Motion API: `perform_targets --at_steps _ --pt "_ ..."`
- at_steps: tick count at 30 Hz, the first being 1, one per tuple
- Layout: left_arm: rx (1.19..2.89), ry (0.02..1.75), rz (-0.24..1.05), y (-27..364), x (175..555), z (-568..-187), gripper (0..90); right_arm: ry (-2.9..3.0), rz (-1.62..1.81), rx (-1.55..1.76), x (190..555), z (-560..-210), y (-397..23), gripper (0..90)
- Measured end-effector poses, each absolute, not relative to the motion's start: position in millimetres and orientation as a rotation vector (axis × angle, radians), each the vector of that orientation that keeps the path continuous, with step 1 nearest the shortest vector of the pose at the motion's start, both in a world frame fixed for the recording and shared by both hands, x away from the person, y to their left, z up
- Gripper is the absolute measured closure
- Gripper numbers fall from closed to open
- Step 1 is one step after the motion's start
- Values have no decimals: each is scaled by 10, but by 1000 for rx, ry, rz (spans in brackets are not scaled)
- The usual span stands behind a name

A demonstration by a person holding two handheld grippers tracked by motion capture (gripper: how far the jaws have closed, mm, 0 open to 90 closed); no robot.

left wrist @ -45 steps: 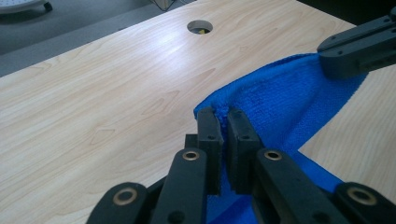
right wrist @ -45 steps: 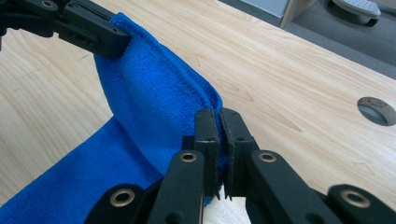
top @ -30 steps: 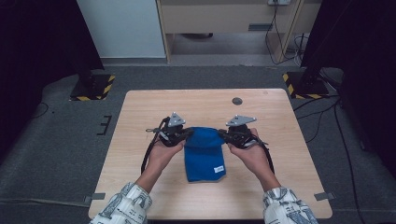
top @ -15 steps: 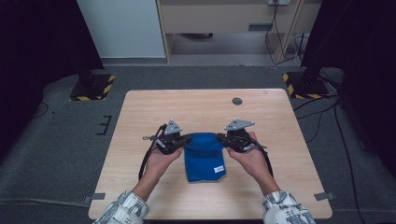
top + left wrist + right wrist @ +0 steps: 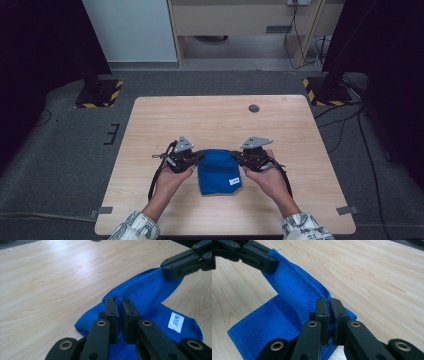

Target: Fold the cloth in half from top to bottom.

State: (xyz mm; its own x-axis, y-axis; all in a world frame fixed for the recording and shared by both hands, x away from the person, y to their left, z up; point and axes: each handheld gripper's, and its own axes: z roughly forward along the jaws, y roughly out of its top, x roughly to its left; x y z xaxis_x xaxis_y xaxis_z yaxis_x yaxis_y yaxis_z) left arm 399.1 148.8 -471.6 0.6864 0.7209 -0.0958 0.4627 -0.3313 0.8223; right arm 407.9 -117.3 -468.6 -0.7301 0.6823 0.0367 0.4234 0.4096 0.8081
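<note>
1. Wooden table [image 5: 165, 120] on a grey floor, seen from the high view. We are the person seated at its near edge, patterned sleeves at the bottom. A blue cloth [image 5: 218, 175] lies near the middle, towards us, a white label by its right edge. Our left gripper [image 5: 198, 156] pinches its far left corner and our right gripper [image 5: 236, 156] its far right corner. A small dark disc [image 5: 254, 108] sits well apart, near the far edge.

2. Left gripper view: our two black jaws are closed on a bunched fold of the cloth [image 5: 147, 292], terry pile squeezed between the pads. The held edge rises off the table [image 5: 50, 277] and runs up to the right gripper [image 5: 175, 271], which clamps the other corner. The label [image 5: 175, 322] lies flat on the lower layer.

3. Right gripper view: our jaws are clamped on the hemmed edge of the cloth [image 5: 294, 292], almost touching through the thin fabric. The edge stretches up and left to the left gripper [image 5: 269, 267], which is shut on it. The rest sags onto the table [image 5: 374, 272].

4. Handling, as we judge it: the cloth is light, soft and limp. It will droop and fold wherever unsupported, not slip or break. The stitched hem at the corners is the surest hold; keeping the two corners taut between the grippers should keep the edge straight.
</note>
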Motion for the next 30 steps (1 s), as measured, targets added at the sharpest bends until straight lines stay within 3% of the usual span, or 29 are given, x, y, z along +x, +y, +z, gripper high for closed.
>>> perform_targets --at_steps 15,18,22,26,30 --pt "1980 940 319 1520 3869 -4864 792 2400 1208 933 3957 -4786 -1170 859" --pt "1979 955 310 1517 3867 -4890 685 2406 1205 930 3955 -4800 -1175 859" --pt "1949 963 291 1520 3865 -4884 458 2408 1208 930 3948 -4812 -1192 859" --pt "1895 964 242 1552 3847 -4840 370 2411 1209 929 3920 -4823 -1188 859" --pt "1829 965 246 1607 3833 -4767 339 2425 1205 908 3889 -4824 -1174 859"
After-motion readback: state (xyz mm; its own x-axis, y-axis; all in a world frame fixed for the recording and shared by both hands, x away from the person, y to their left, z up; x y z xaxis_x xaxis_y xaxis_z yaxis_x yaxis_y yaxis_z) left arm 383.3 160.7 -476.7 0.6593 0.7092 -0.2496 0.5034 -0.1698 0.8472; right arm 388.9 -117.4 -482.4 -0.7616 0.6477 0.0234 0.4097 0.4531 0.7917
